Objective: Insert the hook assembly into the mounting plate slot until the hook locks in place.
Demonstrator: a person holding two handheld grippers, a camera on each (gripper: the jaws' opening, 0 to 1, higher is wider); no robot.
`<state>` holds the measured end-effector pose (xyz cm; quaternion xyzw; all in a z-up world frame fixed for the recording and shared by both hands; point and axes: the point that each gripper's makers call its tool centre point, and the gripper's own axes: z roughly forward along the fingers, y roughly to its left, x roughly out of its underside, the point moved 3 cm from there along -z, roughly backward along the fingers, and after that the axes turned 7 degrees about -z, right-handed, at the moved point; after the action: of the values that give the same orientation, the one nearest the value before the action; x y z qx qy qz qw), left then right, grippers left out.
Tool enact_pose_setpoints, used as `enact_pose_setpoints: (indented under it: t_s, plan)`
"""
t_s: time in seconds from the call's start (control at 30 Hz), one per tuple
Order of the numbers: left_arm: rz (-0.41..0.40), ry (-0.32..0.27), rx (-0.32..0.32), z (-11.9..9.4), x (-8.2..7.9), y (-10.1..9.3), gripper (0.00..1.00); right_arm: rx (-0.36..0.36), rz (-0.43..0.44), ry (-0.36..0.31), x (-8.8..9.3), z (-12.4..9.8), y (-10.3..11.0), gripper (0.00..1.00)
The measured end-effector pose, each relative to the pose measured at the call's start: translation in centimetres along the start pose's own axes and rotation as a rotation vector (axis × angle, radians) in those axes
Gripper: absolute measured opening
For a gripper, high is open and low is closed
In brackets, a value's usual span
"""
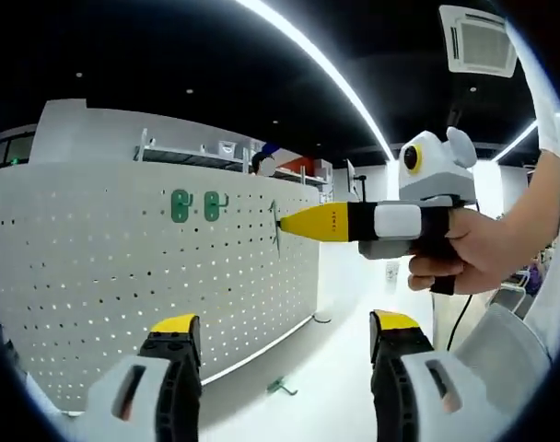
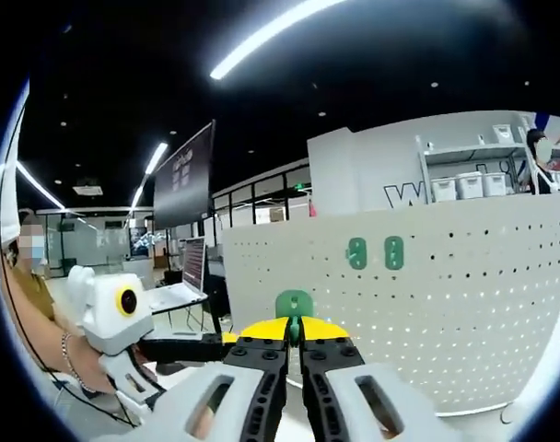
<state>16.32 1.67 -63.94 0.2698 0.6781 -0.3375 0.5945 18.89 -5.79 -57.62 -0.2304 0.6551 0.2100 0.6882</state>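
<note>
The right hand-held gripper (image 2: 294, 343), closed on a green hook (image 2: 294, 305) at the pegboard (image 1: 123, 276), should push straight, at 12 o'clock, below two mounted hooks (image 2: 374, 252), while the left hand-held gripper (image 1: 280, 336) waits open.
</note>
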Motion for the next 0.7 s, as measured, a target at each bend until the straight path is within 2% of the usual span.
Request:
enact_pose_setpoints:
  t_s: [0.37, 0.7]
  plan:
    - [-0.005, 0.012, -0.009, -0.8, 0.6, 0.7, 0.77, 0.092, 0.010, -0.026, -1.4, 0.3, -4.6, 0.01]
    - [-0.006, 0.045, -0.009, -1.9, 2.0, 1.1, 0.75, 0.159, 0.023, -0.043, -2.0, 0.3, -7.4, 0.01]
